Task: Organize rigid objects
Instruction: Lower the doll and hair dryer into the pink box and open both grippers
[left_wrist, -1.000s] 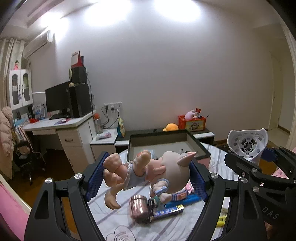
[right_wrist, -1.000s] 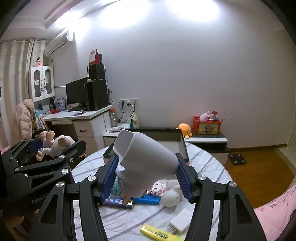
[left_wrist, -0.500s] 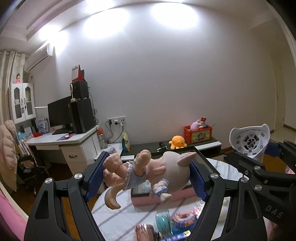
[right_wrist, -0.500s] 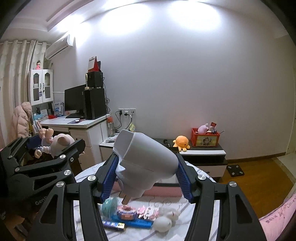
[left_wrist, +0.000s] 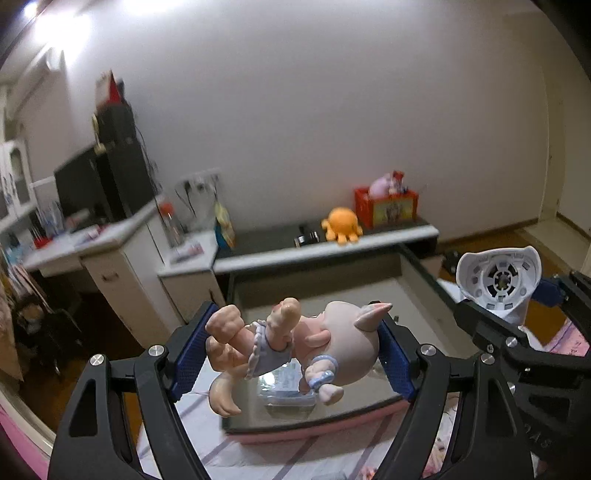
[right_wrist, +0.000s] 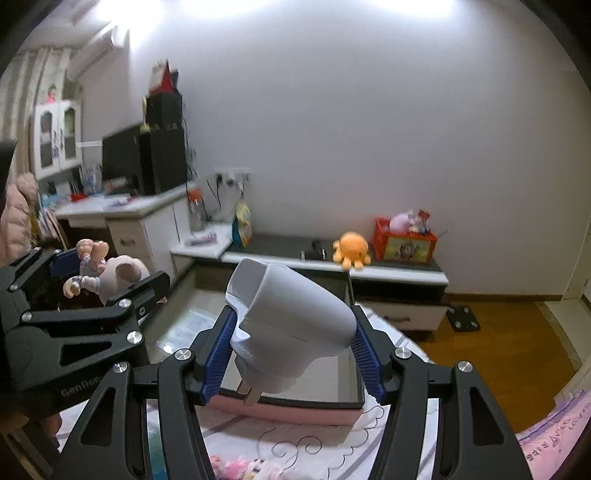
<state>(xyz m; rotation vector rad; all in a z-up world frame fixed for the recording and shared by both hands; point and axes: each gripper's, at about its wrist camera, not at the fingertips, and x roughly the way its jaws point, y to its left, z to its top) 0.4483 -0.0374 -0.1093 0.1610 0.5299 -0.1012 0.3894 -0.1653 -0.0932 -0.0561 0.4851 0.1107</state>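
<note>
**Pig doll and white plug adapter heading for the tray**

The pig doll (left_wrist: 295, 347) is hanging sideways in the left gripper (left_wrist: 291, 350), whose jaws are clamping on its feet and head, above the near edge of the pink-sided tray (right_wrist: 295, 410). The right gripper (right_wrist: 291, 343) is squeezing the white plug adapter (right_wrist: 291, 317) across its body, prongs pointing down, over the tray's near edge too. A packet (left_wrist: 288, 387) is already lying inside the tray near the left front corner. To place well, I judge each hand should be moving further over the tray, lowering until the object nears the floor, then letting go; the doll should be landing beside the packet, not on it, and the adapter toward the right side
</note>
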